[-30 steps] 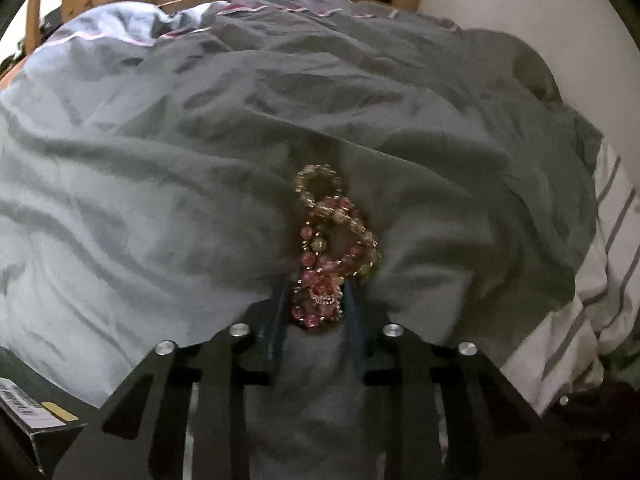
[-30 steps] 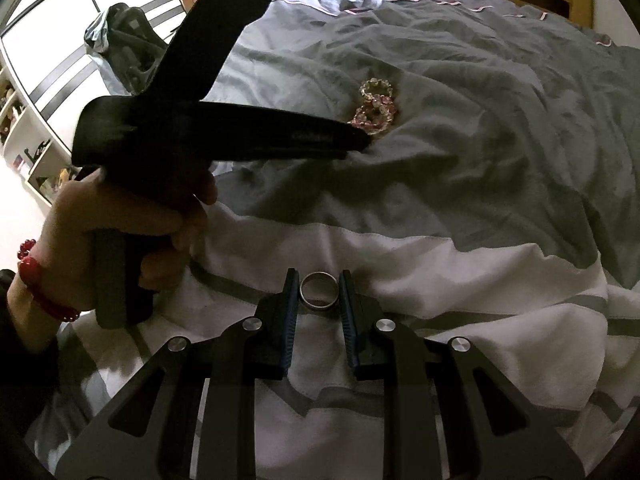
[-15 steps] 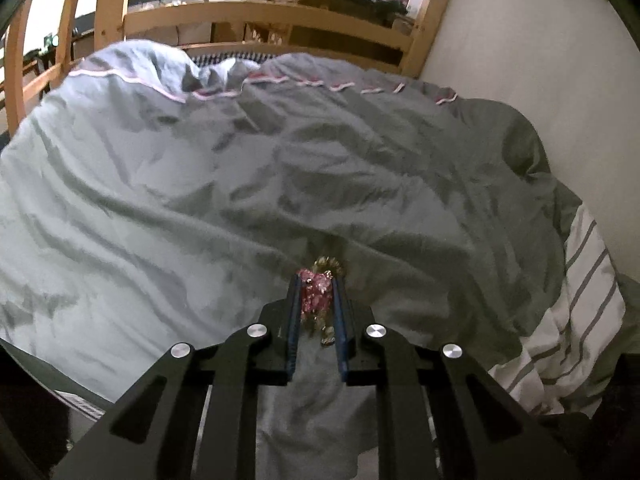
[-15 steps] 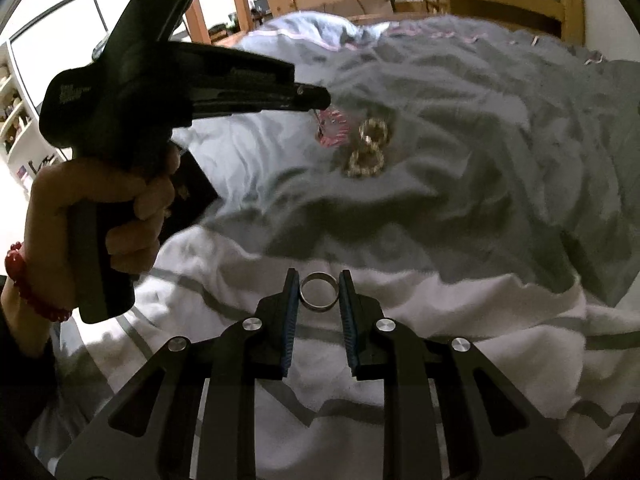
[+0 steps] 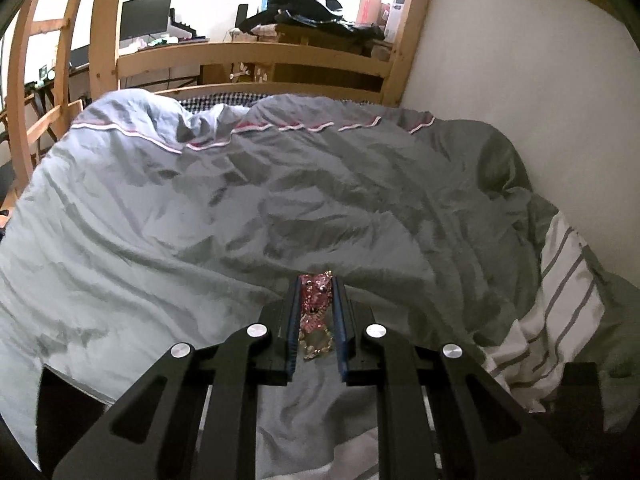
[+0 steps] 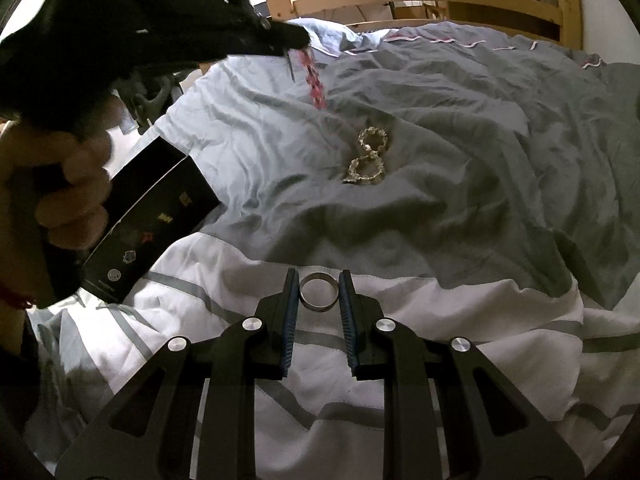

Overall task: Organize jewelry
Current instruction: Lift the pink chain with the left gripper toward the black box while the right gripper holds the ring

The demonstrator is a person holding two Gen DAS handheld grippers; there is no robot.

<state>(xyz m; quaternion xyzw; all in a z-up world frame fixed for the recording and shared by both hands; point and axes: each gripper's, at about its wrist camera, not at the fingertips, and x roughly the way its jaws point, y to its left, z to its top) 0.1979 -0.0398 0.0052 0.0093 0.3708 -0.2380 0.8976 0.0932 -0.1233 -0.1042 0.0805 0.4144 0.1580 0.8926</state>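
Mid-transfer: left gripper (image 5: 316,300), at lower centre, is clamped on the pink bead bracelet (image 5: 316,298) clear of the duvet (image 5: 200,220), right gripper (image 6: 319,296) pinches the silver ring (image 6: 319,293); both need a storage spot next.

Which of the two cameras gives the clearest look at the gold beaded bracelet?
The right wrist view: the gold bracelet lies whole on the grey duvet in a figure-eight. The left wrist view shows only a piece, behind the pink bracelet.
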